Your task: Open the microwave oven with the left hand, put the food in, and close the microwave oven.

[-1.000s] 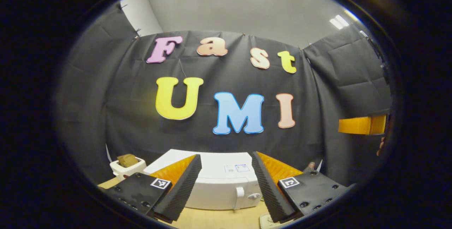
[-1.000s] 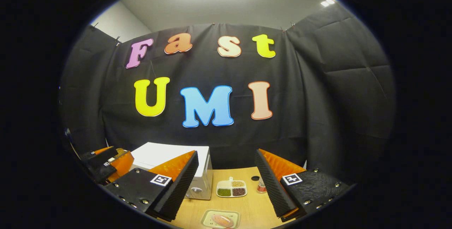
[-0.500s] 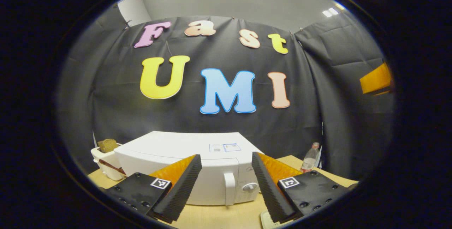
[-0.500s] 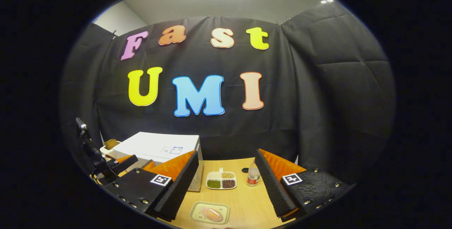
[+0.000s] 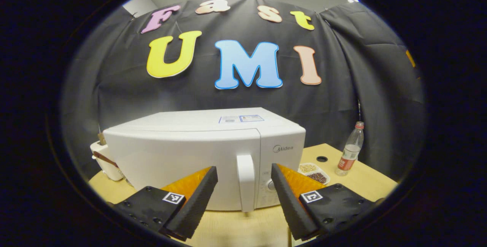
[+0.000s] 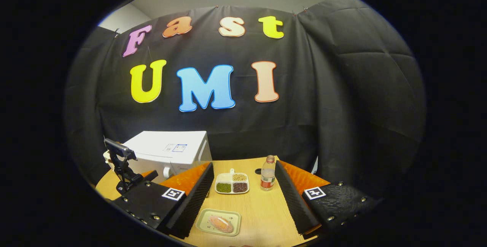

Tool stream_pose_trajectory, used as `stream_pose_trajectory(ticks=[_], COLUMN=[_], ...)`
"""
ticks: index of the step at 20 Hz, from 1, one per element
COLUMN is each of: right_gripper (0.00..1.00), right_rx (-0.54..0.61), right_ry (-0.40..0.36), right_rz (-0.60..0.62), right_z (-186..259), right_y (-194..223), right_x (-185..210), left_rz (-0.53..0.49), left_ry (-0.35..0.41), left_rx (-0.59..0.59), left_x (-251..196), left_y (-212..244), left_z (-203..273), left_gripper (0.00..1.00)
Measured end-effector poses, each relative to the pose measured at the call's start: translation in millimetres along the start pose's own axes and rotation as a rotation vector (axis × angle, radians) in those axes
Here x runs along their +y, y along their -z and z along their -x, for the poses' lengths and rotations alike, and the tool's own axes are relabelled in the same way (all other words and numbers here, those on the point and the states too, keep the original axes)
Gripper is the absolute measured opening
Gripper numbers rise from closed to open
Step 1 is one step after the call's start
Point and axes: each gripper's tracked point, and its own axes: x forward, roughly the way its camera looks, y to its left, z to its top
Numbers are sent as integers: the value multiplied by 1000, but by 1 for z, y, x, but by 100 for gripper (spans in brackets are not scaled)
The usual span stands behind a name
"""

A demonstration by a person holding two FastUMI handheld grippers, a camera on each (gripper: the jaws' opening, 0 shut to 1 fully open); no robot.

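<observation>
Wooden table (image 6: 262,216), one white microwave (image 5: 205,152) with door closed, left gripper (image 5: 243,195) open before its handle (image 5: 245,180), one food plate (image 6: 218,222) right of microwave, right gripper (image 6: 243,195) open, empty, one bottle (image 6: 268,178)

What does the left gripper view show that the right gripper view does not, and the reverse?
The left gripper view has the microwave oven from the front: its closed door, the vertical door handle between the open fingers of the left gripper, and the dial beside it. At its far side stands a white appliance.

The right gripper view has the plate with the food near the open right gripper, and the left gripper seen from the side.

Both share the microwave oven, the bottle, the divided dish of beans and the wooden table.
</observation>
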Motion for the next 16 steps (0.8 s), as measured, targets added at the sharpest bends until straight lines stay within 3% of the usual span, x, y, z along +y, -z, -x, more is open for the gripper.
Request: stream_pose_trajectory(ticks=[3,5,8,11,16], right_gripper=[98,98,98,98,98], right_rx=[6,12,25,24,29], right_ry=[6,9,5,5,-7], right_rz=[-10,-16,-27,-29,-22], right_z=[-6,-8,-11,-12,-12], right_y=[3,7,12,13,16], right_x=[-3,-4,-2,-1,7], left_rz=[18,25,-35,29,38], left_ry=[-17,2,2,30,90], left_rx=[26,48,62,85,109], left_x=[5,1,-5,-3,-5], left_y=[10,16,16,18,15], left_z=[-12,-15,-17,-16,-15], left_gripper=[94,82,33,24,12])
